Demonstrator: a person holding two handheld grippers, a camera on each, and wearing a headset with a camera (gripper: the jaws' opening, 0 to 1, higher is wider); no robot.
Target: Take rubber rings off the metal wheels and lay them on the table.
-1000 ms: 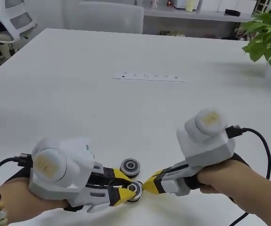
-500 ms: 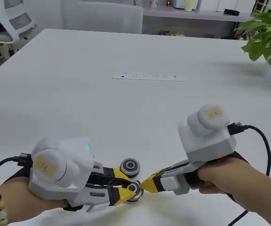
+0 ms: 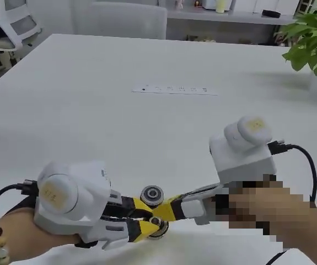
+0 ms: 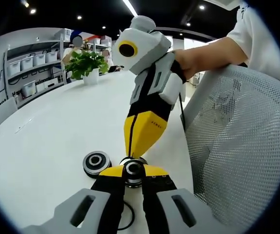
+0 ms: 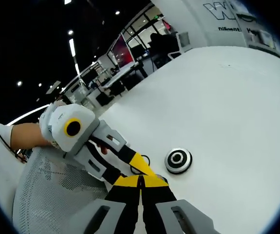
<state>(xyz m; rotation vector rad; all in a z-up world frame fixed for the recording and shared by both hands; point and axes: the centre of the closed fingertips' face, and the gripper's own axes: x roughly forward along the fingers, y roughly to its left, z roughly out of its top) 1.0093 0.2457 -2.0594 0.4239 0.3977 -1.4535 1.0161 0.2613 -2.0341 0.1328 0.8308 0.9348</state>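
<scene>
Nearest the person, the left gripper (image 4: 133,174) is clamped on a metal wheel (image 4: 132,166), one yellow jaw on each side of its rim. The wheel sits at the near edge of the white table (image 3: 147,132). In the head view the jaws cover most of it, so it is hard to tell whether its rubber ring is still seated. In the left gripper view a thin black loop (image 4: 129,218) lies on the table under the jaws, half hidden by them.

The right gripper (image 4: 133,153) comes in from the other side with its jaws pressed together and the tip against the wheel's far rim. Whether it has pinched any rubber cannot be made out. In its own view its jaws cover the clamped wheel.

Just beside that wheel the second wheel (image 4: 97,163) lies flat and free. Farther off are a flat power strip (image 3: 175,89) at mid-table and a leafy plant (image 3: 311,38) at the far right corner.

Compared with half a second ago, the right gripper's tip has slid in toward the wheels and its body has rolled. The left gripper and both wheels are where they were.
</scene>
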